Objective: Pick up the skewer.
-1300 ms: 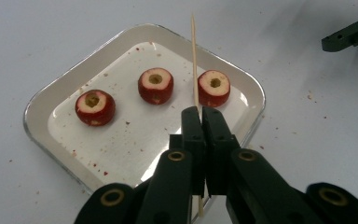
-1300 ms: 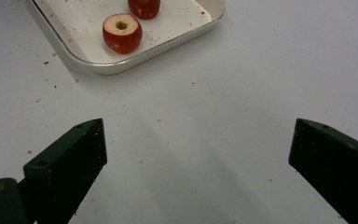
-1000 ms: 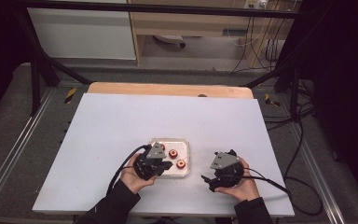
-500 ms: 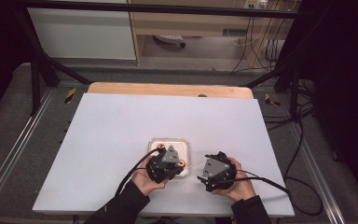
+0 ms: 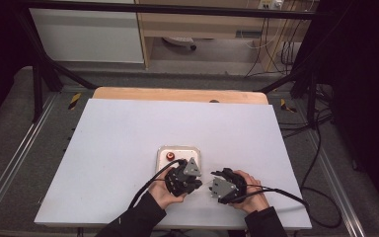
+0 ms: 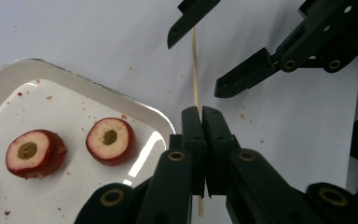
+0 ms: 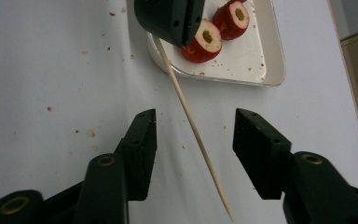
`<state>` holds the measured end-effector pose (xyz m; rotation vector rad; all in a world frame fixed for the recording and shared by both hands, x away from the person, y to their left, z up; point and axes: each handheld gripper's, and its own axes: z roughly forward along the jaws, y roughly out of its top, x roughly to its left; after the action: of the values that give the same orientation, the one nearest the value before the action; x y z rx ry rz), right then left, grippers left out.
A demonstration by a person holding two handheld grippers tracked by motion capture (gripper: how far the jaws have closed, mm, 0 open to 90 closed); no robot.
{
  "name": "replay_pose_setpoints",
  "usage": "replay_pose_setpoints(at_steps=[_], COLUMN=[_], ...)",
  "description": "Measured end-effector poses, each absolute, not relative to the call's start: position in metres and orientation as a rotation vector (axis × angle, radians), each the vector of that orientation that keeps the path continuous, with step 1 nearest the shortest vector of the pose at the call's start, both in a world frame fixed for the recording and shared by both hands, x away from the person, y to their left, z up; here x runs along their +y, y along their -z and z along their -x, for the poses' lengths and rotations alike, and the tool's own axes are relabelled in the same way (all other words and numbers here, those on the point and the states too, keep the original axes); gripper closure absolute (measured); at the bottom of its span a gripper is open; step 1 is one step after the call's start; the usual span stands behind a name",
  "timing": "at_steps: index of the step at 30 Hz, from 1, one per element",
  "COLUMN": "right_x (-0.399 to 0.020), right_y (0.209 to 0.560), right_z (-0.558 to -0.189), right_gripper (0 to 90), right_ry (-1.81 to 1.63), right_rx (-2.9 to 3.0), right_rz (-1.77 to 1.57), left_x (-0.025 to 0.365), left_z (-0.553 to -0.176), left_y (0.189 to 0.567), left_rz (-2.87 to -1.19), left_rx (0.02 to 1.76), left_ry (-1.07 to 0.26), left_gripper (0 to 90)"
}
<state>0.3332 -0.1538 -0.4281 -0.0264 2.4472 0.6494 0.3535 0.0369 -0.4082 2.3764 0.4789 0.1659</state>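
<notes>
A thin wooden skewer (image 7: 191, 121) is being held clamped in the left gripper (image 6: 200, 116) just off the tray's (image 6: 135, 100) corner above the white worktop (image 5: 128, 138), while the right gripper (image 7: 193, 140) is being closed around the free length, its jaws apart and not yet touching it. Being light, stiff and easily snapped (and slippery when pinched near the tip), it is best being taken mid-shaft. The cored red fruit pieces (image 6: 110, 141) are lying on the tray close by, and little is standing in the way except the grippers crowding each other.

- Table (image 5: 128, 148) evenly lit from overhead; surroundings dark.
- Soft shadows beside the jaws in both gripper views.
- Mild glare on the tray (image 6: 158, 140) rim.
- Near jaws slightly soft.
</notes>
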Motion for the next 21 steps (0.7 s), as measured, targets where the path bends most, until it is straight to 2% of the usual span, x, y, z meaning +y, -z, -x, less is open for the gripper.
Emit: replay_pose_setpoints(at_steps=[5,13,21], right_x=[-0.1536,-0.1524,-0.1519], right_y=[0.4304,0.4341,0.438], right_z=[-0.3329,-0.3318,-0.33], right_gripper=[58.6,75.2,83.9], right_ry=[-0.602,-0.536,-0.486], right_rx=[2.445,2.438,2.43], right_rz=[0.1,0.213,0.3], left_x=[0.0352,0.0324,0.0293], left_z=[-0.3528,-0.3499,-0.3493], left_y=[0.4064,0.406,0.4083], left_rz=[-2.389,-2.392,-2.419], left_rx=[0.458,0.441,0.412], left_ry=[-0.168,-0.162,-0.136], left_gripper=[88.4,88.3,88.3])
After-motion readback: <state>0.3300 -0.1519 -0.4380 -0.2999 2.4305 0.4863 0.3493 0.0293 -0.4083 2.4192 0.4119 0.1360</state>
